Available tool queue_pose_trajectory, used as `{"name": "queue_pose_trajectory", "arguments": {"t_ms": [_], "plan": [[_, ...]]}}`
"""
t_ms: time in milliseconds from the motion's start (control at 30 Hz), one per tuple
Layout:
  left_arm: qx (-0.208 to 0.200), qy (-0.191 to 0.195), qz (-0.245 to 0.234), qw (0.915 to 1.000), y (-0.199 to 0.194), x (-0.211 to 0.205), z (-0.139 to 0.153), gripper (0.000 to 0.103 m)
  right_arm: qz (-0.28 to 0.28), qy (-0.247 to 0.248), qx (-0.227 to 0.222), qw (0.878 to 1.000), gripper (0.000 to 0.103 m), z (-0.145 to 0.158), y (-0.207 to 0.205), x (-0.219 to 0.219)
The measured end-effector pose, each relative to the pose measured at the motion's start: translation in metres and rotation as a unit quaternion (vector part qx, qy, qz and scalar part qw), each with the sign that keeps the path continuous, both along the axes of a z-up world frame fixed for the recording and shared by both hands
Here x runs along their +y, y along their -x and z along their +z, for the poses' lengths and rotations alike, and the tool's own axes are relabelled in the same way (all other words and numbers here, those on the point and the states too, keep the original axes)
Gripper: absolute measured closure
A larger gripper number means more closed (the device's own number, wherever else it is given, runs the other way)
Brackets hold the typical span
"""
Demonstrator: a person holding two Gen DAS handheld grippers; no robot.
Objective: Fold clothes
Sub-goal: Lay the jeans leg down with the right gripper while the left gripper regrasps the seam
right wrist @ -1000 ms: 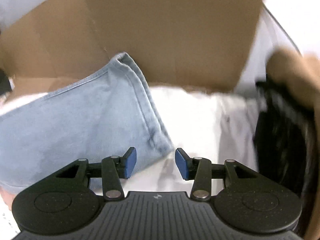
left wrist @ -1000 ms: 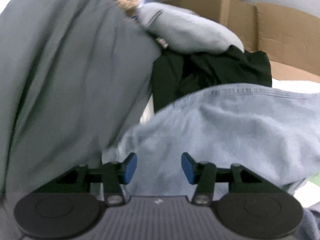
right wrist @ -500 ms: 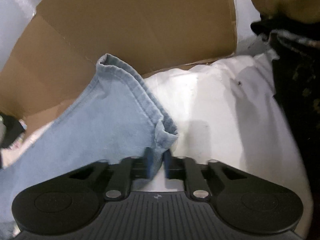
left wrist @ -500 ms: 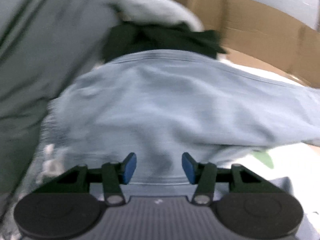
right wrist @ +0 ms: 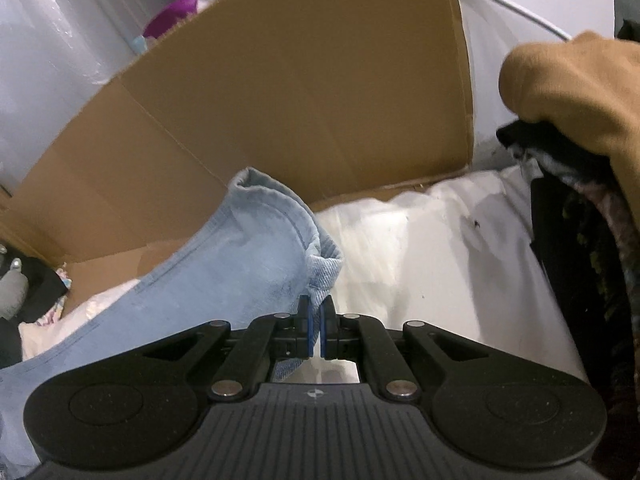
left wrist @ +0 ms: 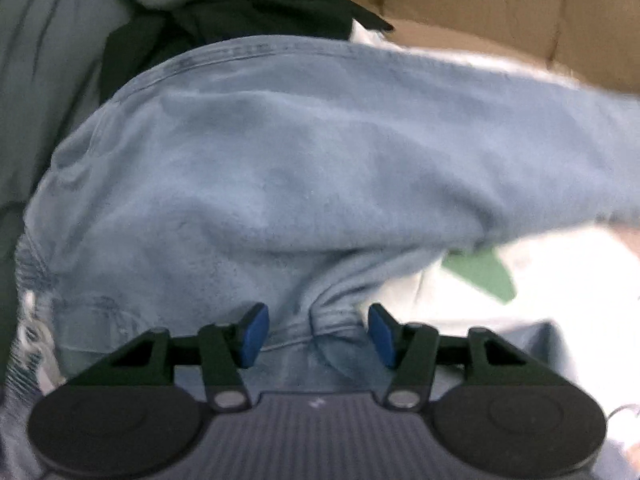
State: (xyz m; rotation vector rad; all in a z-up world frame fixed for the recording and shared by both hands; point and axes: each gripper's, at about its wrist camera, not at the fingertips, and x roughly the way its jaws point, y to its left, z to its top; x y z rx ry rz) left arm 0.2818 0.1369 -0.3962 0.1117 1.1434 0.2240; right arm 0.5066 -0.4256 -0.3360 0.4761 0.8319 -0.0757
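Left claw point(left wrist: 316, 334) jaws apart, right claw point(right wrist: 316, 330) clamped tight

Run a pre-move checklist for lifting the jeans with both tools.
1. Right tool shut on jeans hem corner: ok.
2. Left tool gripping: not ok, its jaws have just been opening slightly; a denim fold lies between them, unpressed.
3. Left tool over denim: ok.
4. Cardboard box clear of the hem: cannot tell.
5. Black garment off the jeans: cannot tell.
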Motion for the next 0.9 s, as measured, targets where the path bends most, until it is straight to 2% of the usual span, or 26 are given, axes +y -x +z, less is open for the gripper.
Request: {"name": "queue_pose_trajectory", "arguments": {"t_ms": [67, 100, 133, 200, 400, 600, 767, 900], "plan": [[0.000, 0.007, 0.007, 1.0000, 0.004, 0.005, -0.004, 0.058, -0.003, -0.002, -0.006, 1.000, 0.103, 0.005, 0.002, -0.002], [-0.001, 0.012, 0.008, 0.9999, 0.006, 0.007, -0.004, 0.070, -0.003, -0.003, -0.008, 1.000, 0.103, 0.007, 0.003, -0.003], [0.000, 0.007, 0.001, 1.0000, 0.008, 0.006, -0.001, 0.077, -0.002, -0.003, -0.011, 1.000, 0.103, 0.009, 0.004, -0.004], [0.003, -0.004, -0.015, 0.9999, 0.013, 0.005, 0.007, 0.082, 0.001, -0.004, -0.017, 1.000, 0.103, 0.012, 0.006, -0.005], [0.003, -0.018, -0.047, 0.9987, 0.029, 0.012, 0.040, 0.084, -0.007, -0.007, -0.034, 0.999, 0.103, 0.028, 0.013, -0.014], [0.016, -0.025, -0.071, 0.9971, 0.032, 0.012, 0.052, 0.084, -0.012, 0.000, -0.028, 1.000, 0.103, 0.028, 0.019, -0.024], [0.037, -0.036, -0.107, 0.9929, 0.037, 0.008, 0.046, 0.084, -0.020, 0.002, -0.005, 1.000, 0.103, 0.008, 0.024, -0.028], [0.058, -0.031, -0.127, 0.9898, 0.042, 0.009, 0.031, 0.084, -0.024, 0.013, 0.016, 0.999, 0.103, -0.008, 0.026, -0.029]]}}
